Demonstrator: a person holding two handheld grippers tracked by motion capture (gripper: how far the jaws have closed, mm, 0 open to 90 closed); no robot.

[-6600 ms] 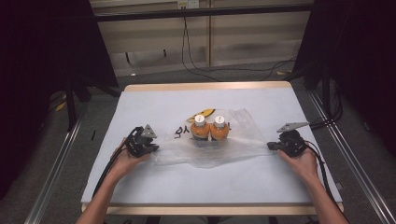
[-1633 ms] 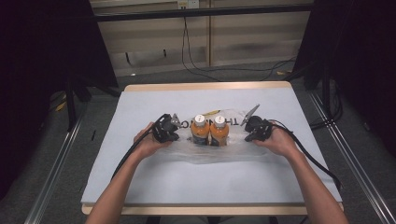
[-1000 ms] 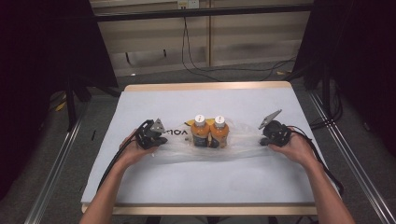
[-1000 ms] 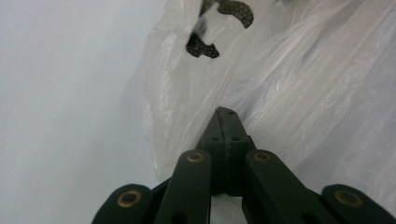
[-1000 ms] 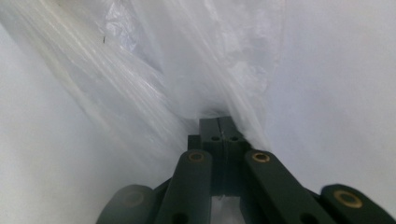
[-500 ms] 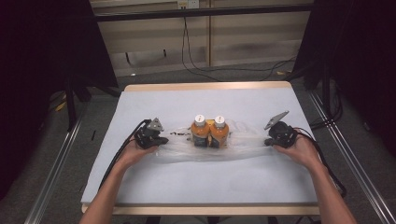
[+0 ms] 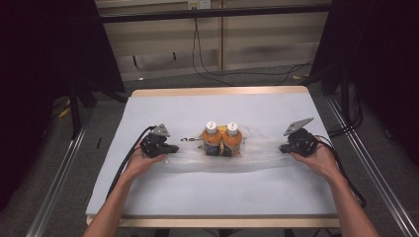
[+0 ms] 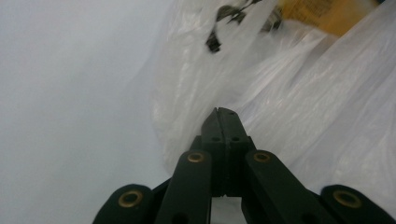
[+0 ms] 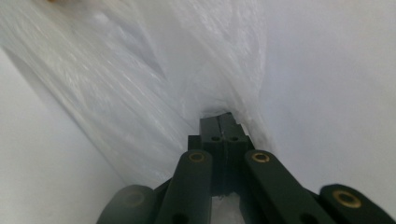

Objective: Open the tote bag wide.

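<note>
Two grippers: your left gripper [image 7: 170, 147] and right gripper [image 7: 283, 147] sit at opposite ends of the clear plastic bag [image 7: 257, 153], well apart from each other.
Change: a second and a half ago both stood just beside the bottles; since then you have drawn them outward, and the bag now lies stretched between them.
Meaning: I judge the film is being pulled flat and taut, so the spreading step looks nearly done.
Left jaws: pressed together, pinching a fold of the bag.
Right jaws: likewise pressed together on the bag's far end.
Bag: thin, wrinkled, see-through, with black print near its left end, lying mid-table [image 7: 148, 207].
Bottles: two orange bottles [image 7: 222, 139] with white caps stand upright, touching, at the bag's middle.
</note>
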